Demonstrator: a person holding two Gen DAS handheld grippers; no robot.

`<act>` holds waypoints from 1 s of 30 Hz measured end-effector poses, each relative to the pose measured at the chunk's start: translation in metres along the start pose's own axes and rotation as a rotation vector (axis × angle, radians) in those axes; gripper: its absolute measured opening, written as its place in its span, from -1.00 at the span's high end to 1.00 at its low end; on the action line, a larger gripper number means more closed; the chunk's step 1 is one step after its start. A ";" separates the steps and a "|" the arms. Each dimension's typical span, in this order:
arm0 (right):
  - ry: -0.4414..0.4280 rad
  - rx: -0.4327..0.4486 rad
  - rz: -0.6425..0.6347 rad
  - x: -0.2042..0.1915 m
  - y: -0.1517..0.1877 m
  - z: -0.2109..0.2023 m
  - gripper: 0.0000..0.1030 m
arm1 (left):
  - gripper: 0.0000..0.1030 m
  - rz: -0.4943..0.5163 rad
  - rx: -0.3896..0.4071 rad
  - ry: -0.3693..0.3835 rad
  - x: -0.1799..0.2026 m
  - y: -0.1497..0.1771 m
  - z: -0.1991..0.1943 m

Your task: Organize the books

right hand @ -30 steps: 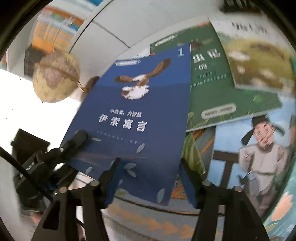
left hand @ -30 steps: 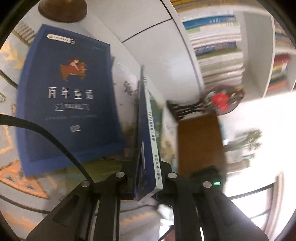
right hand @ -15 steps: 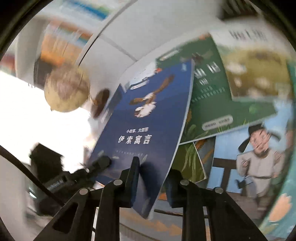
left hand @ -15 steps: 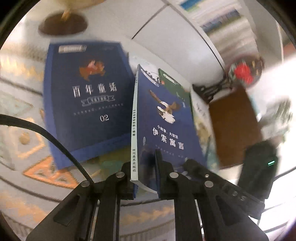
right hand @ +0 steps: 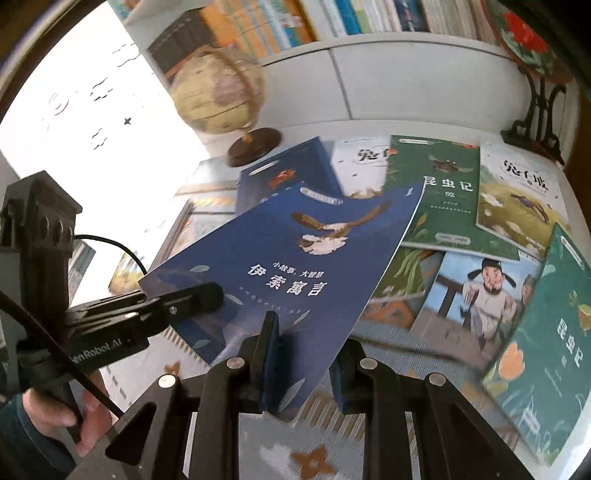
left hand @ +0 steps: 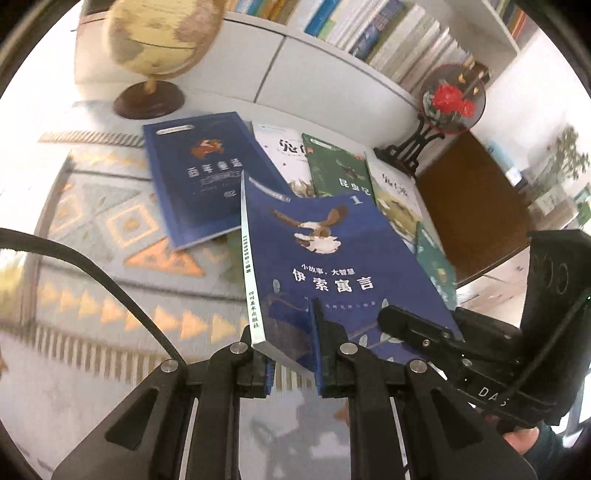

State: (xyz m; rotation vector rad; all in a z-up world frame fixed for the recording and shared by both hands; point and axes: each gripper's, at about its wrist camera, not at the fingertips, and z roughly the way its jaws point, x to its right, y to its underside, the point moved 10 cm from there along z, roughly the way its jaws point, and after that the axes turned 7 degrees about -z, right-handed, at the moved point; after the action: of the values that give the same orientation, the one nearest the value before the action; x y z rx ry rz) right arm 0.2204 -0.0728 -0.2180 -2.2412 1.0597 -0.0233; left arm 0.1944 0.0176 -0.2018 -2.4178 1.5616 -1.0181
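A blue book with an eagle on its cover (left hand: 332,258) (right hand: 295,254) hangs tilted above the other books, held at its lower end by both grippers. My left gripper (left hand: 293,356) is shut on the corner by the spine. It shows in the right wrist view as a black finger (right hand: 192,295) lying on the cover. My right gripper (right hand: 304,363) is shut on the lower edge of the same book, one pad on the cover, the other under it. Its finger (left hand: 417,328) rests on the cover in the left wrist view.
Several books lie flat on the patterned cloth (left hand: 110,229): a dark blue one (left hand: 199,181), a green one (right hand: 439,184), a white one (right hand: 517,195), one with a man in a hat (right hand: 487,291). A globe (left hand: 159,48) and a flower ornament (left hand: 450,99) stand before the bookshelf (left hand: 388,33).
The blue book has turned from edge-on to cover-up and risen off the pile. The right gripper has shut on its lower edge. Both hands have lifted and rolled.
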 end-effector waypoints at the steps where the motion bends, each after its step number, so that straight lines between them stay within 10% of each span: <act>1: -0.009 0.007 -0.012 -0.006 0.002 -0.007 0.54 | 0.76 -0.006 0.011 -0.001 -0.003 0.005 -0.009; 16: -0.102 0.115 -0.245 -0.162 -0.034 -0.037 0.49 | 0.76 -0.121 0.271 -0.057 -0.075 -0.005 -0.161; 30: -0.139 0.045 -0.189 -0.280 -0.085 0.106 0.48 | 0.75 -0.151 0.238 -0.093 -0.252 -0.064 -0.179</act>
State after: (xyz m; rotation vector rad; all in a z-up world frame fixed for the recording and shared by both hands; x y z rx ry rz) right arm 0.1194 0.2192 -0.1844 -2.2587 0.7653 0.0270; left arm 0.0769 0.3077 -0.1587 -2.4059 1.1712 -1.0329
